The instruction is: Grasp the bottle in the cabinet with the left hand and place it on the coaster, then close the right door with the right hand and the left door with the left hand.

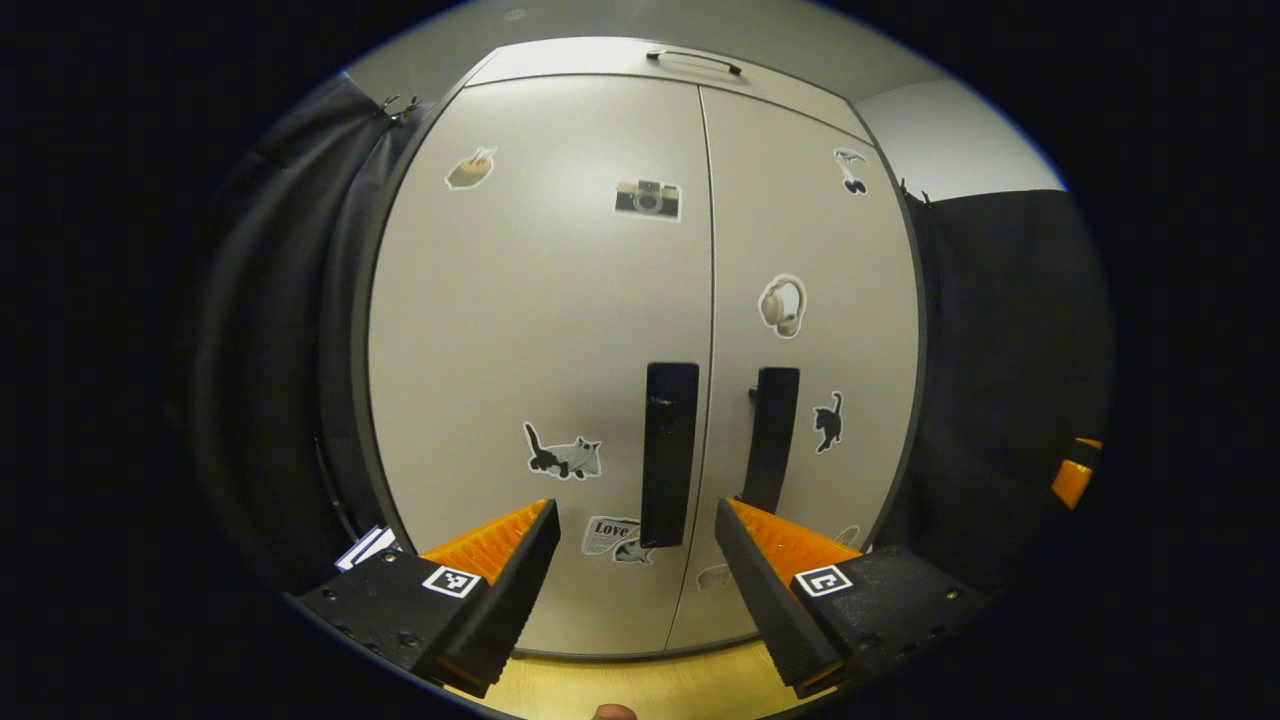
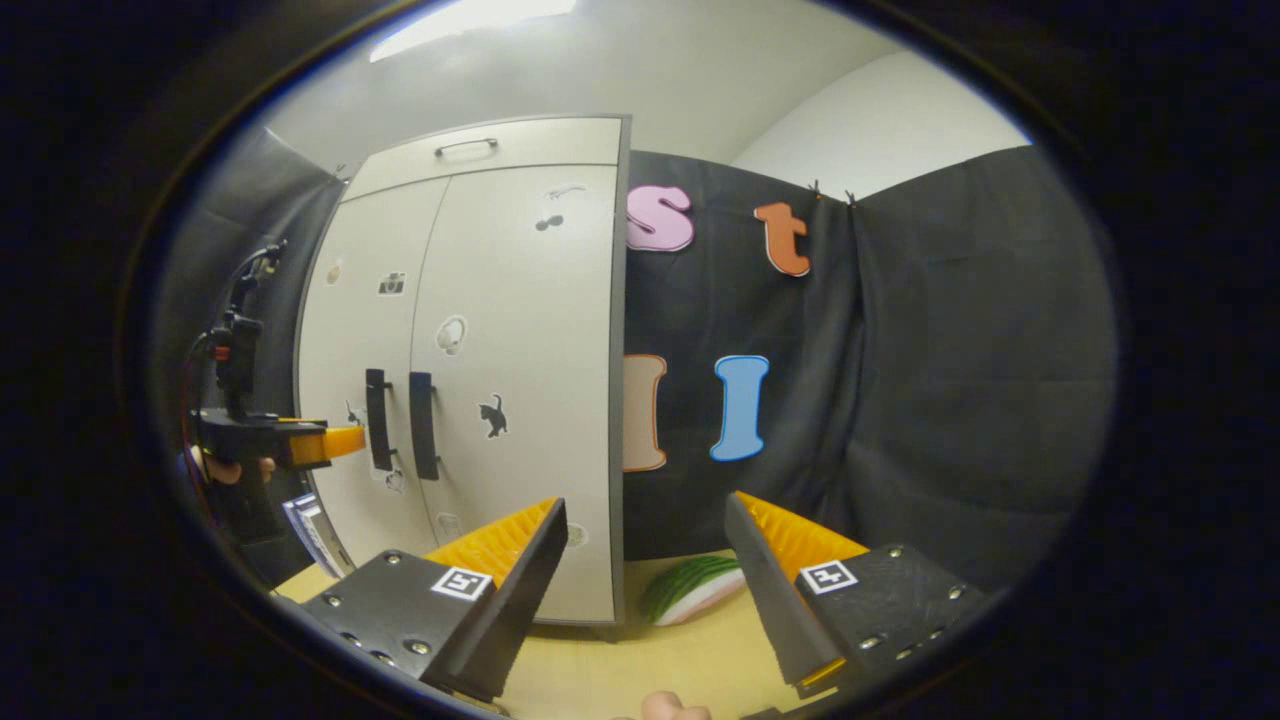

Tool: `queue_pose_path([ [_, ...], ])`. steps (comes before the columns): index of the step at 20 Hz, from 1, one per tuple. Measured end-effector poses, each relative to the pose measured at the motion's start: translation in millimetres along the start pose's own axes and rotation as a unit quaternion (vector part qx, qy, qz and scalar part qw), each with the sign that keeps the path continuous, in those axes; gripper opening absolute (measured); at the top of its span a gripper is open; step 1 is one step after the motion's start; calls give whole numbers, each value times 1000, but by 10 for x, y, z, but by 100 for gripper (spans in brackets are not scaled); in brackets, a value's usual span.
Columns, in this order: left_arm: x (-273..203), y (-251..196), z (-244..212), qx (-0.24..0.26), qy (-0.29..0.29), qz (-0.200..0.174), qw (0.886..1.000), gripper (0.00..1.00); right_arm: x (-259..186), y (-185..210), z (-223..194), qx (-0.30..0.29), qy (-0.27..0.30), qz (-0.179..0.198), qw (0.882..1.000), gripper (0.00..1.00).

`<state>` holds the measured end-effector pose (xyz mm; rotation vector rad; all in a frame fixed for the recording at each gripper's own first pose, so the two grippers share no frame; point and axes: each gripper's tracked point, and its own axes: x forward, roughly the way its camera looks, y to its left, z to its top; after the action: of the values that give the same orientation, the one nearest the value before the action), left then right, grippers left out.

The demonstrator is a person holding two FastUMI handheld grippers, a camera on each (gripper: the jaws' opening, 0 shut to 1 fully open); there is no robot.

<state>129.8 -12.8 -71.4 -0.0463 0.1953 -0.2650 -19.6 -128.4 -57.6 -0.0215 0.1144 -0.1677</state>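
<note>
Both cabinet doors (image 1: 640, 330) look shut, so the bottle sits hidden behind them, or cannot be told; the coaster I cannot pick out. The left gripper (image 1: 635, 560) faces the left handle (image 1: 668, 450) with jaws wide; the right gripper (image 2: 645, 570) is likewise wide and empty. Judging by this, the opening step comes first; the next move calls for catching a handle and swinging a door out.

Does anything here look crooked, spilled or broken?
Nothing stands out. The cabinet has both doors shut and flush, its two handles hang straight, and the stickers lie flat. The left gripper and right gripper are open, holding nothing.
</note>
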Motion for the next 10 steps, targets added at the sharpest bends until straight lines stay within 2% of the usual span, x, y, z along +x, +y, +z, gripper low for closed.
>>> queue_pose_path([
  [5,-443,-123,348,-7,-22,15,1000,98,35,113,128,-14,-4,23,1000,96],
  [10,-821,-390,678,-31,-53,24,998,96,53,13,586,5,-30,14,999,92],
])
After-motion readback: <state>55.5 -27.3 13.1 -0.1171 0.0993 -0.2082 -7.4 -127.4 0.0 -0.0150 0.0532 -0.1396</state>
